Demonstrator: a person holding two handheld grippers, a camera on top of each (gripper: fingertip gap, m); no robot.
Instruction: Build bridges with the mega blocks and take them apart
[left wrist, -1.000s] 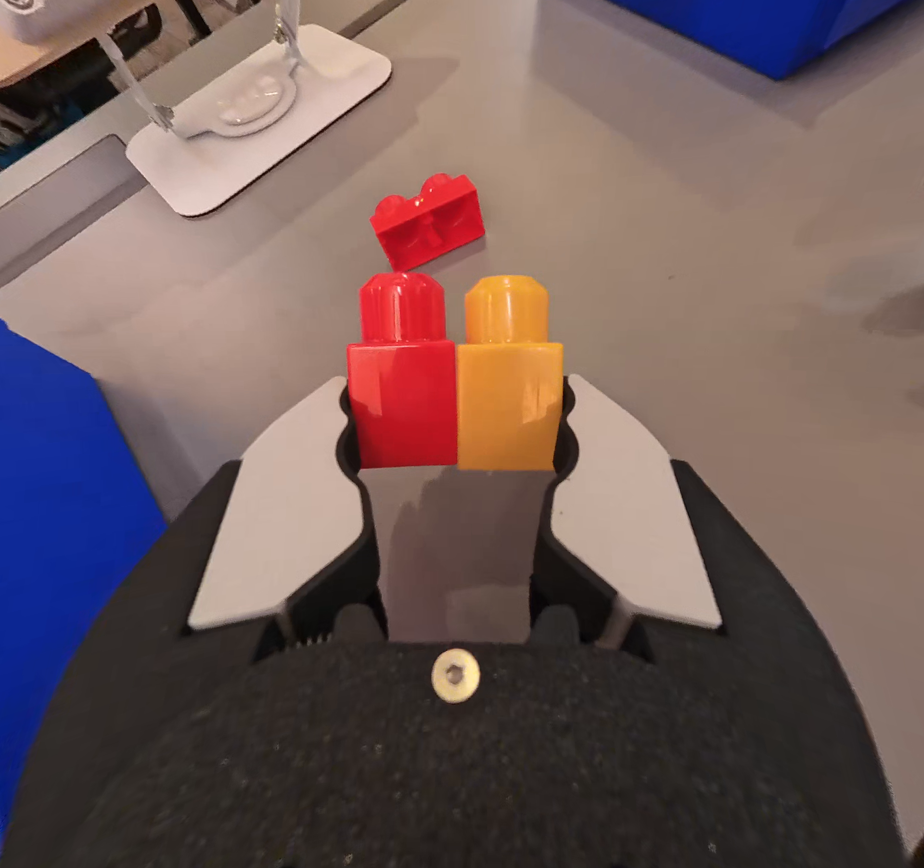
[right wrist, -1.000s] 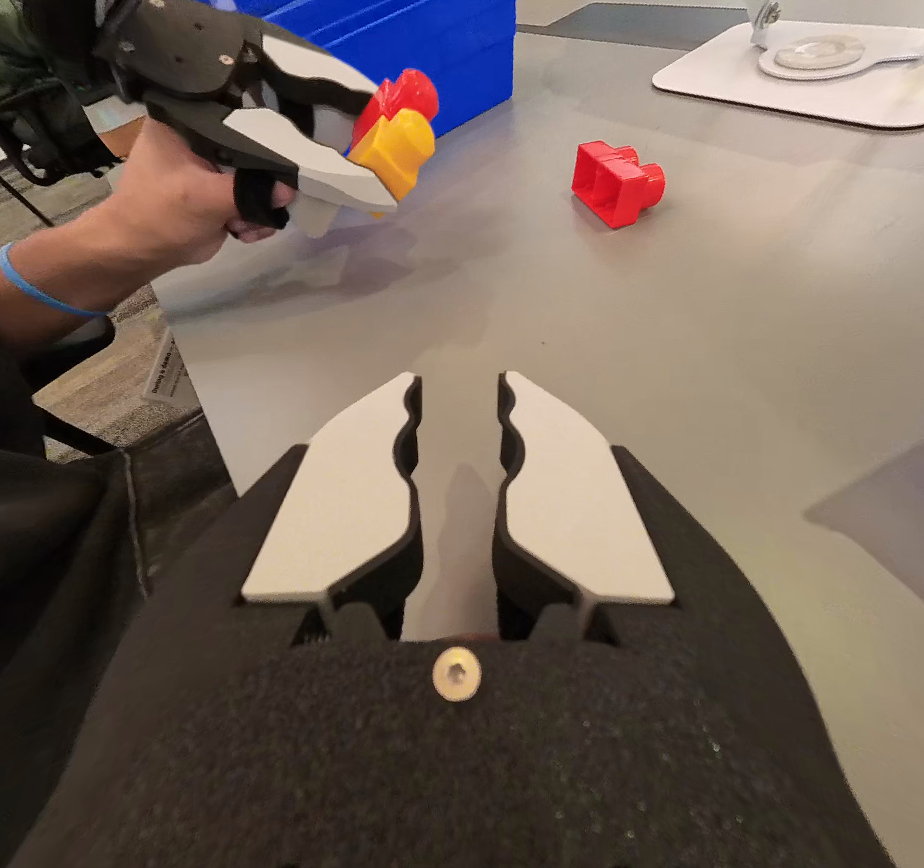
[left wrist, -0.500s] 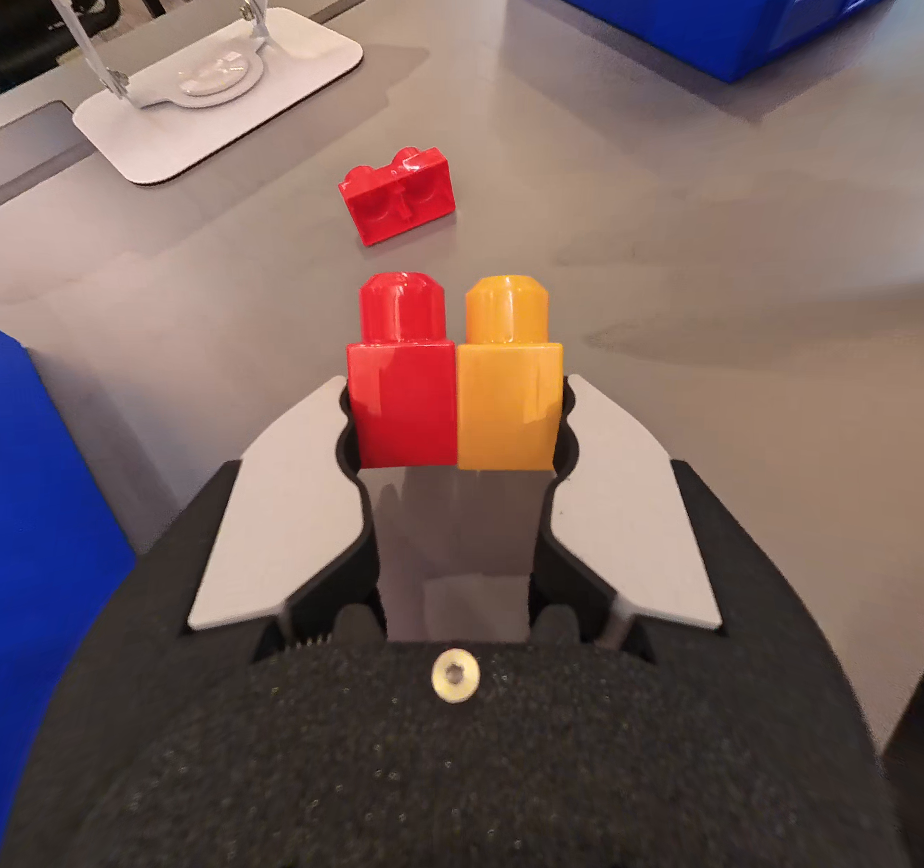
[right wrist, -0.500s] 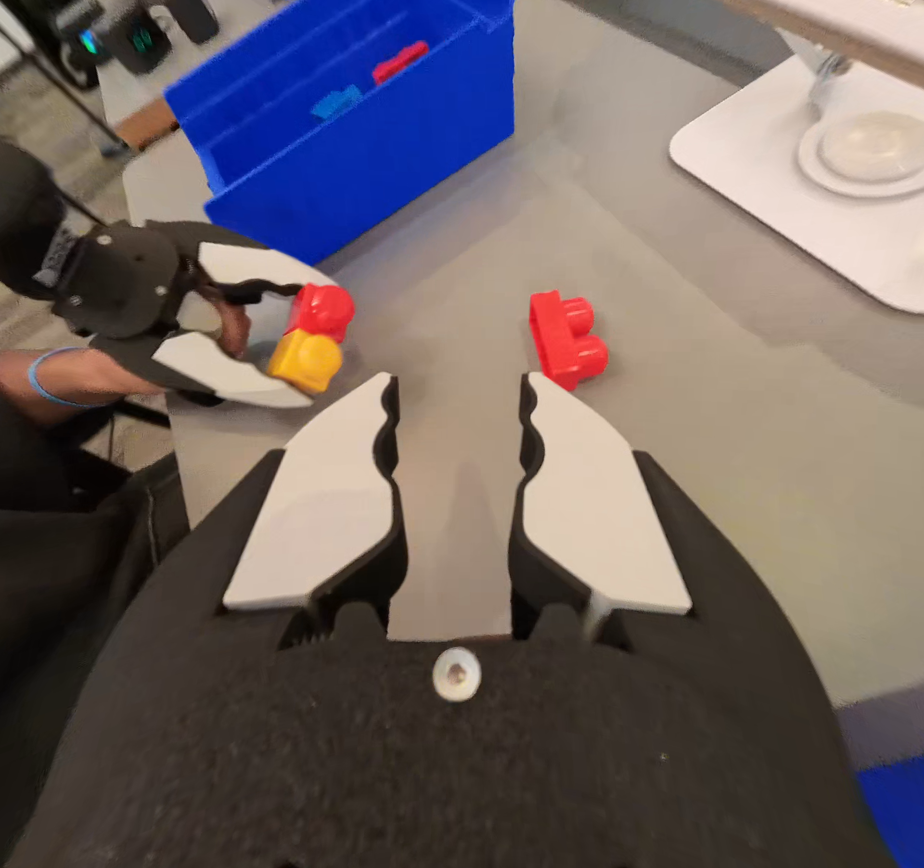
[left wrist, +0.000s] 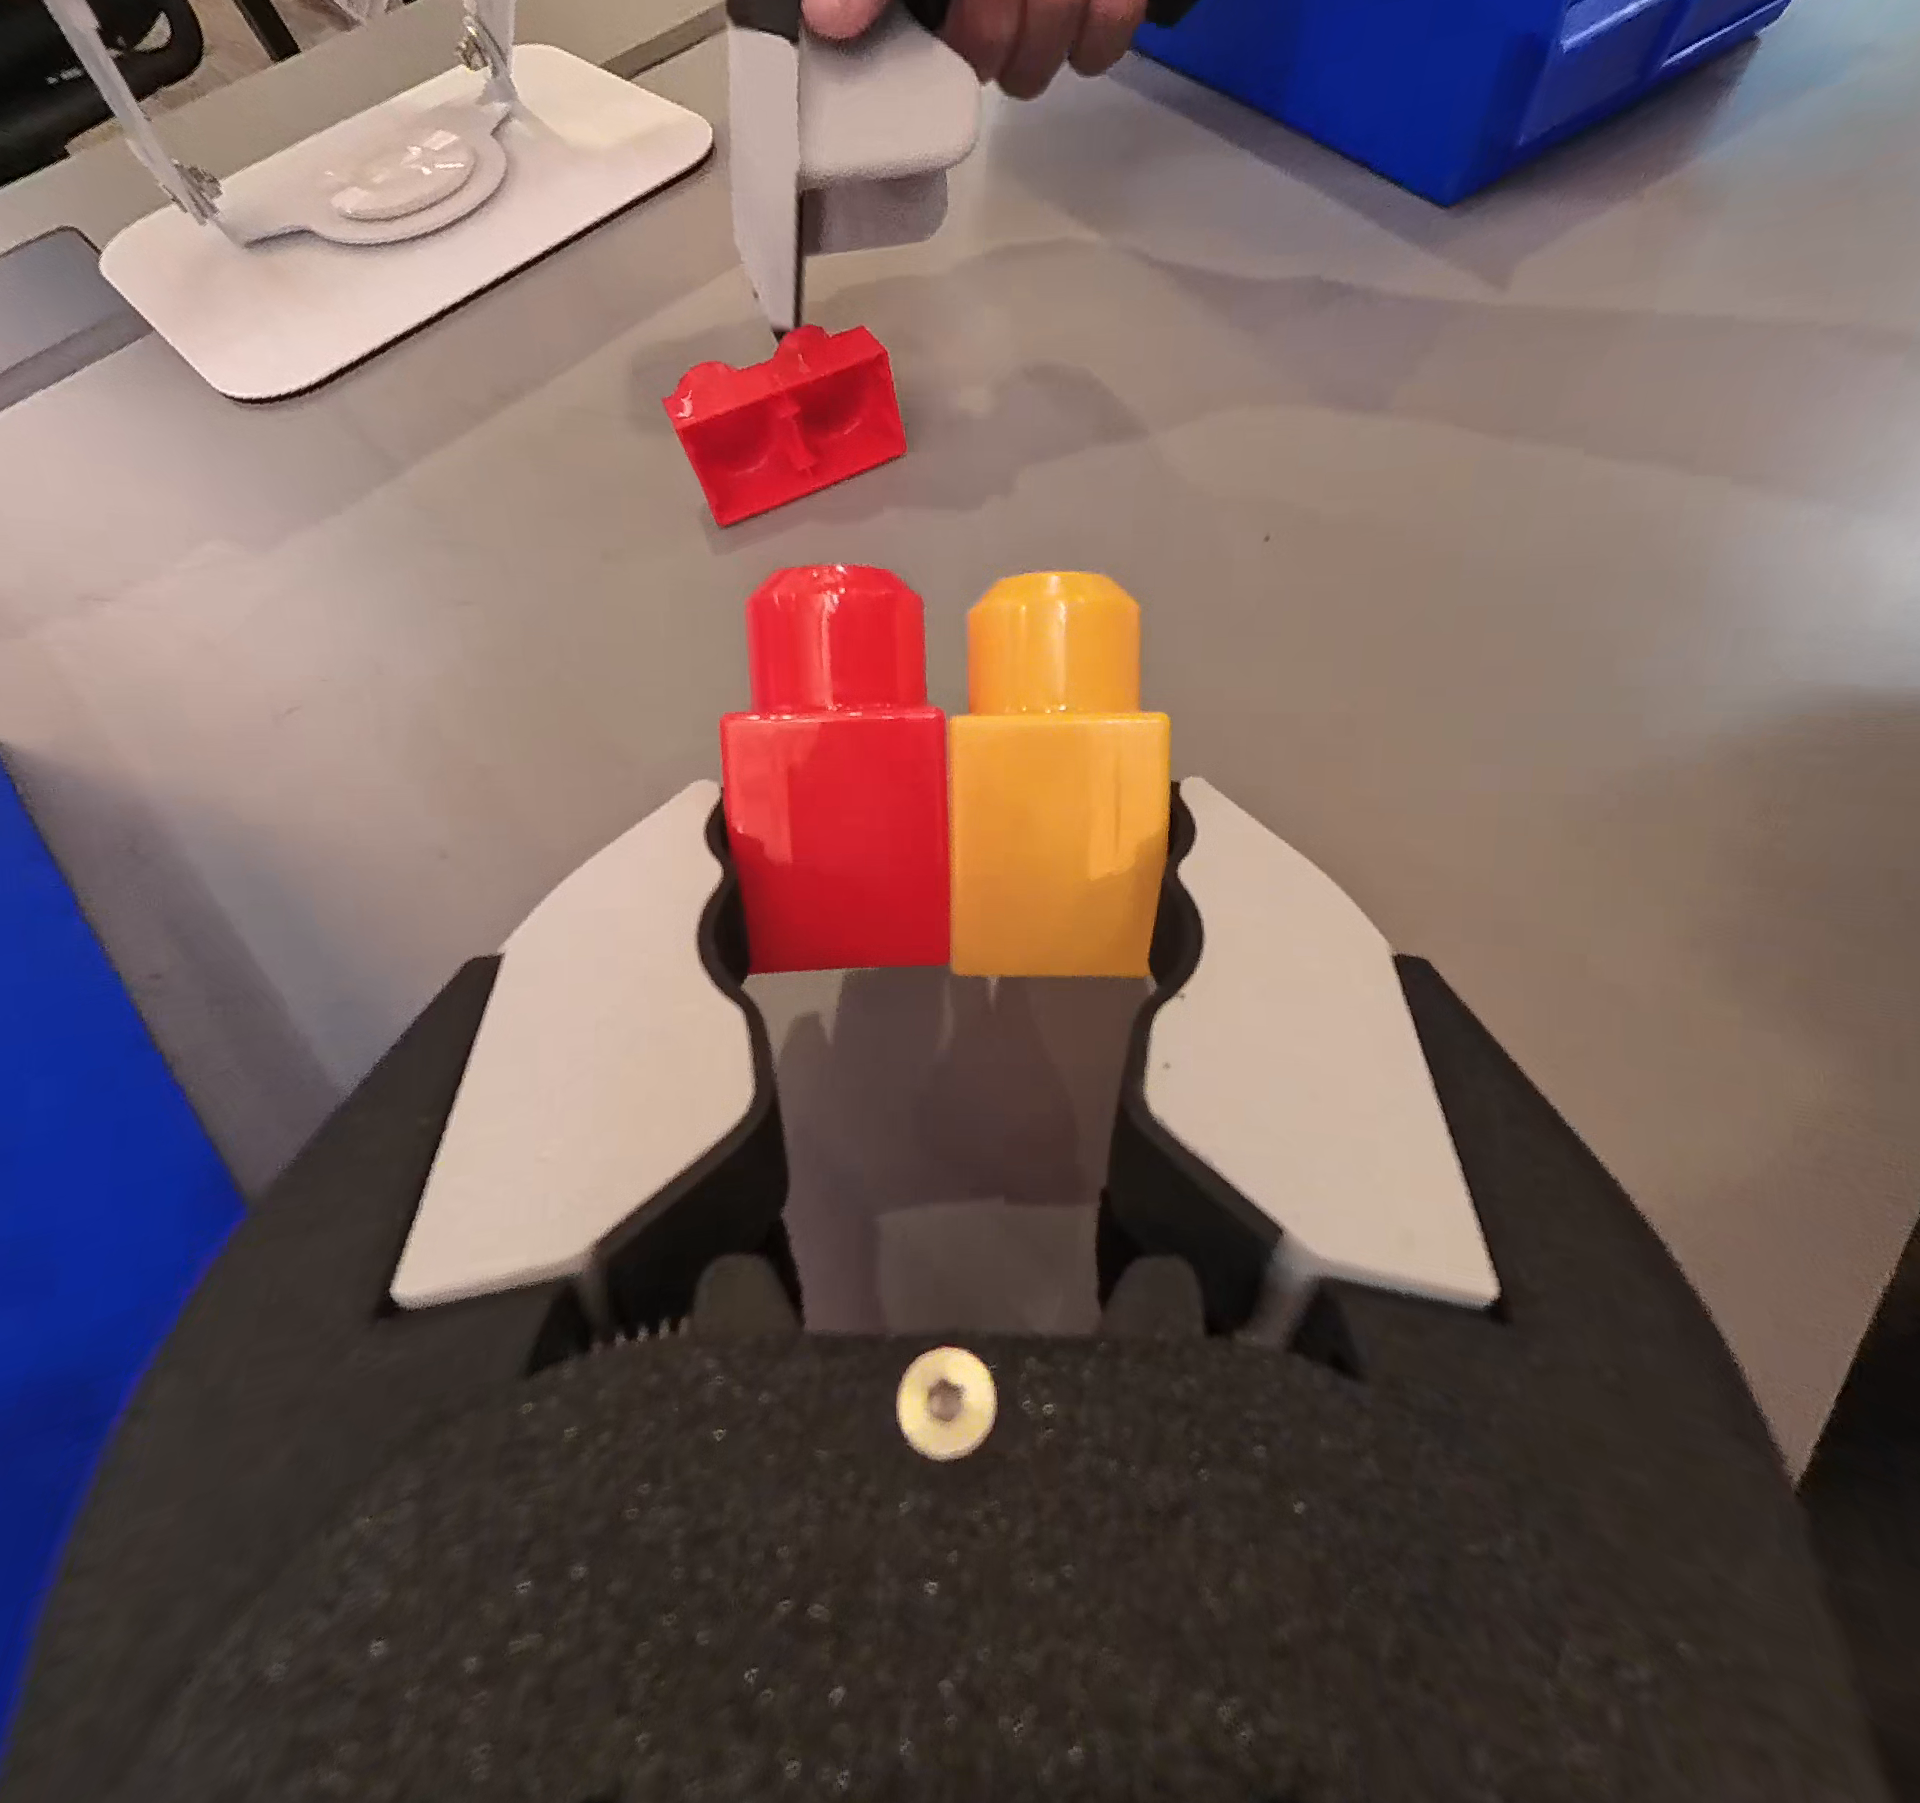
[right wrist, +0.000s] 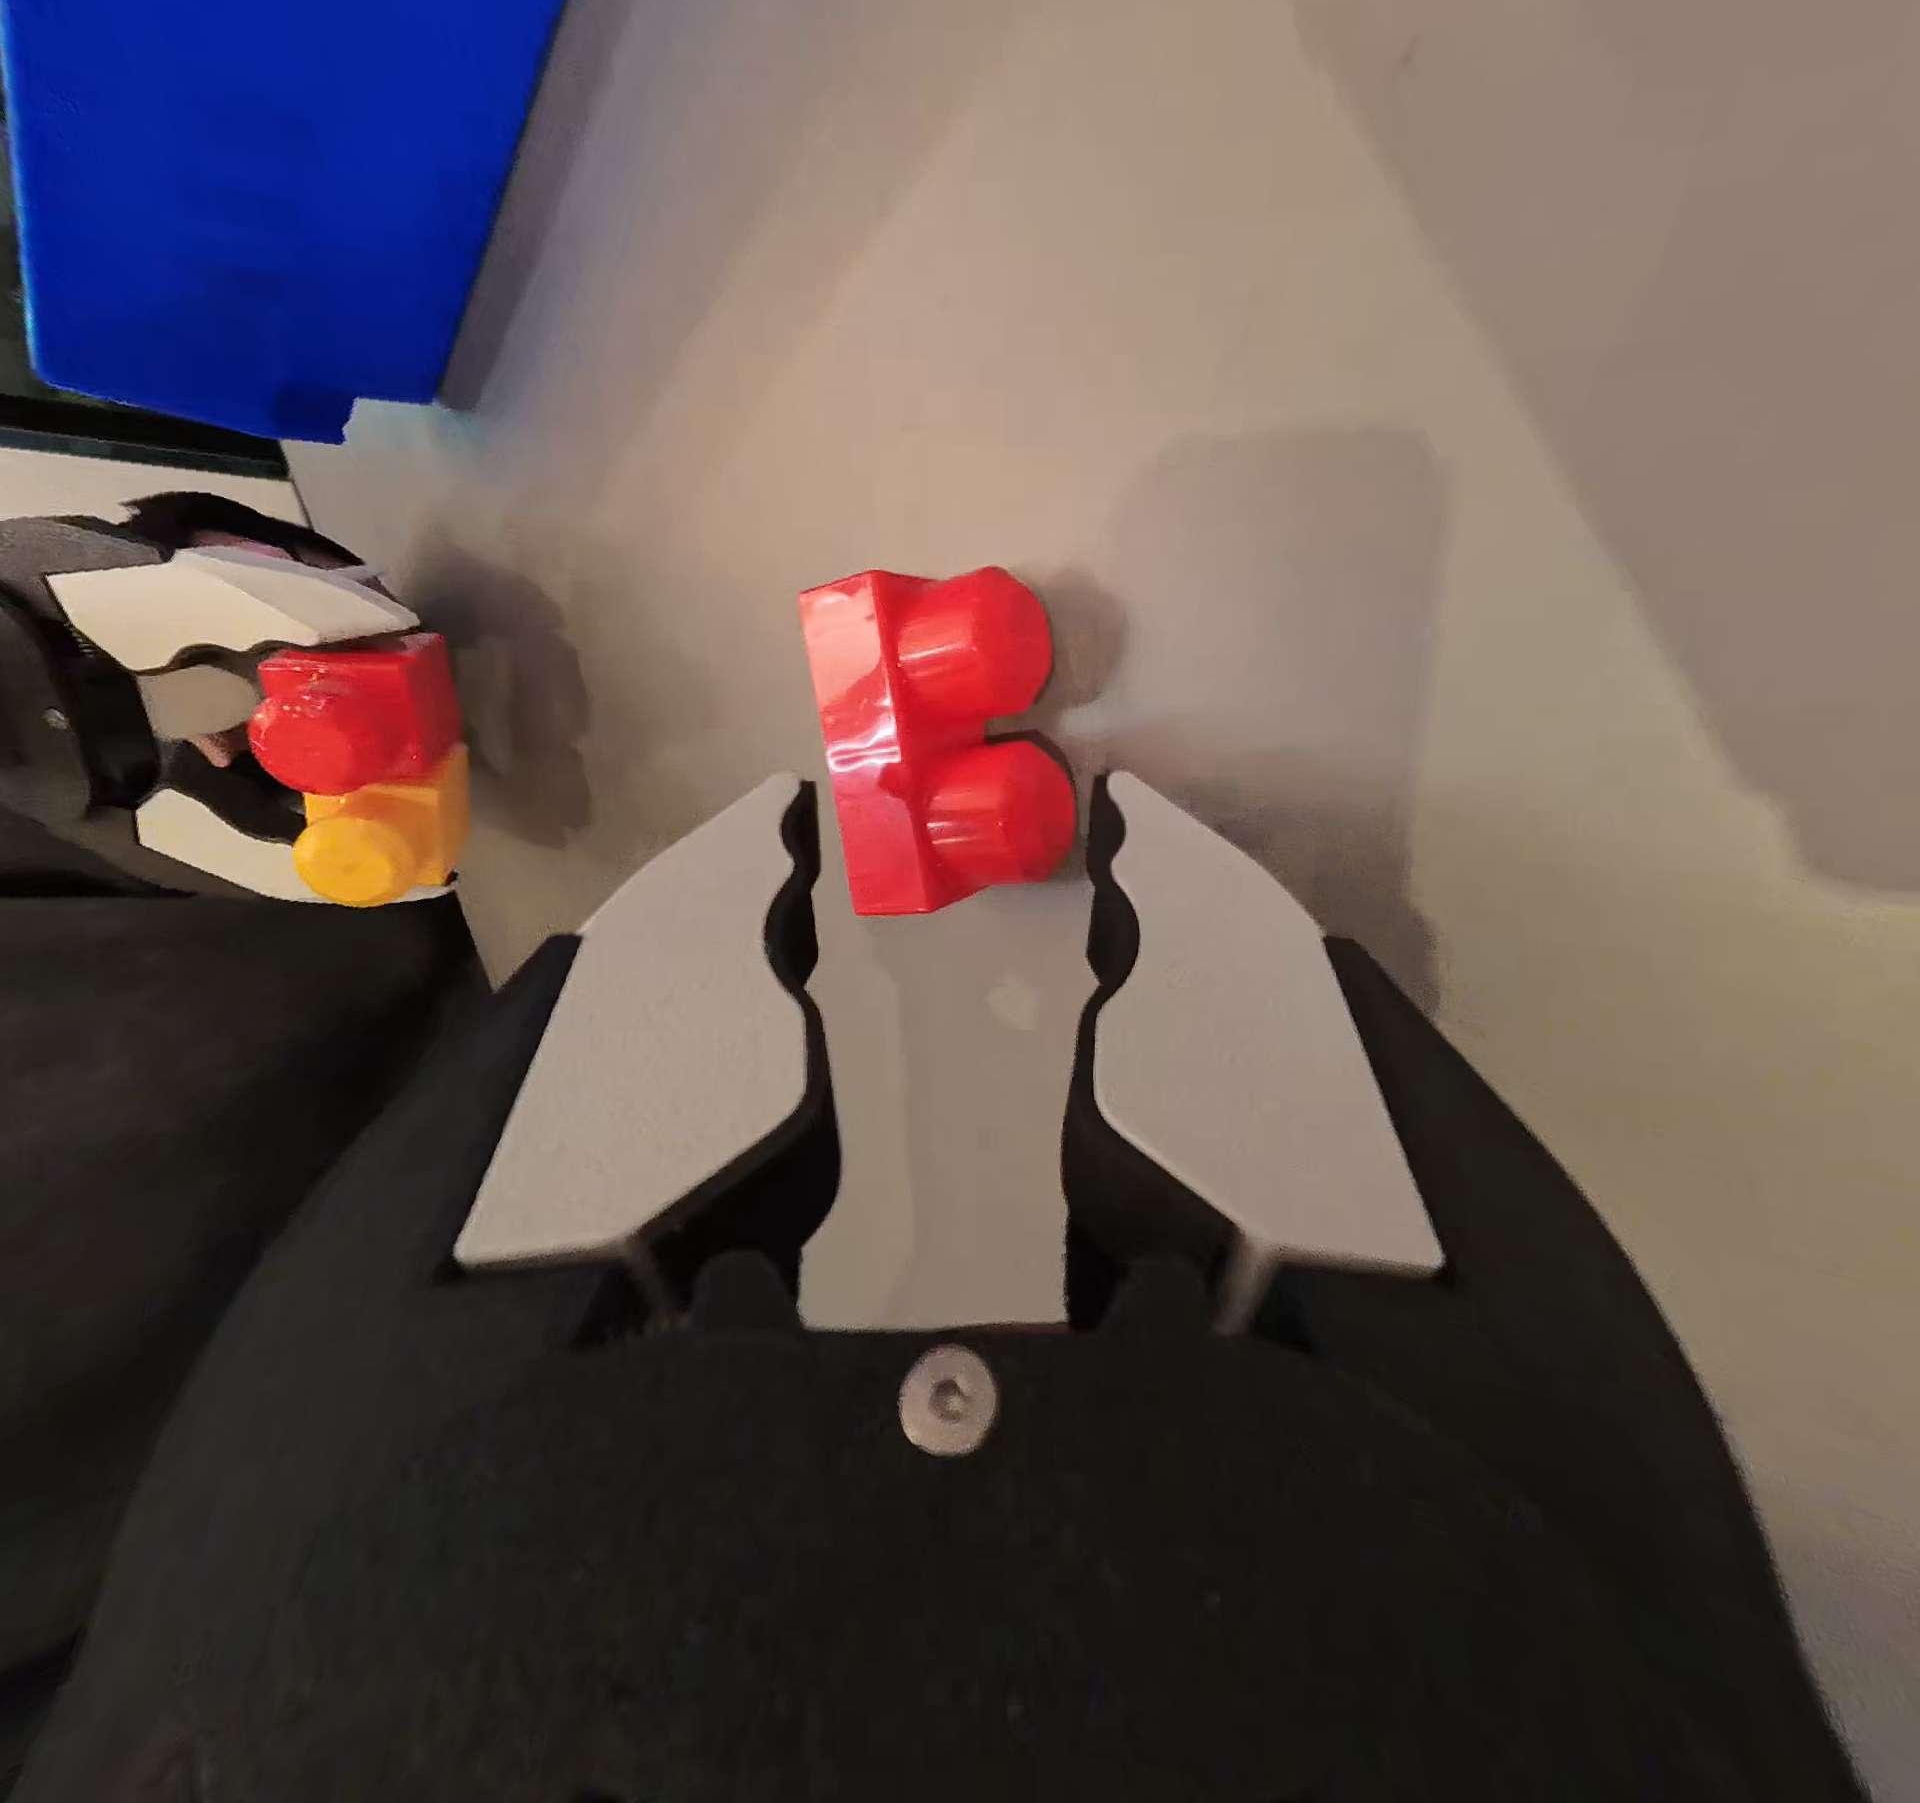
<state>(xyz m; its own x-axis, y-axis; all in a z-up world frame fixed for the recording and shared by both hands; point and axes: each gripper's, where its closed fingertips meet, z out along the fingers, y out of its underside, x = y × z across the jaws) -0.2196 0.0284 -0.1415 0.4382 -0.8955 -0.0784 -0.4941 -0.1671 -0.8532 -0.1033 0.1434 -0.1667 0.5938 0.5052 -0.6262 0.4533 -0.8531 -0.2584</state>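
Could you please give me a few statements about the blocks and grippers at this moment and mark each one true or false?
1. The left gripper holds a red single-stud block and an orange single-stud block side by side. True.
2. The right gripper has clamped the red two-stud block. False: its jaws are open, either side of the block's near end.
3. The red two-stud block stands with its studs up. False: it lies on its side on the grey table.
4. A blue bin sits on the table. True.
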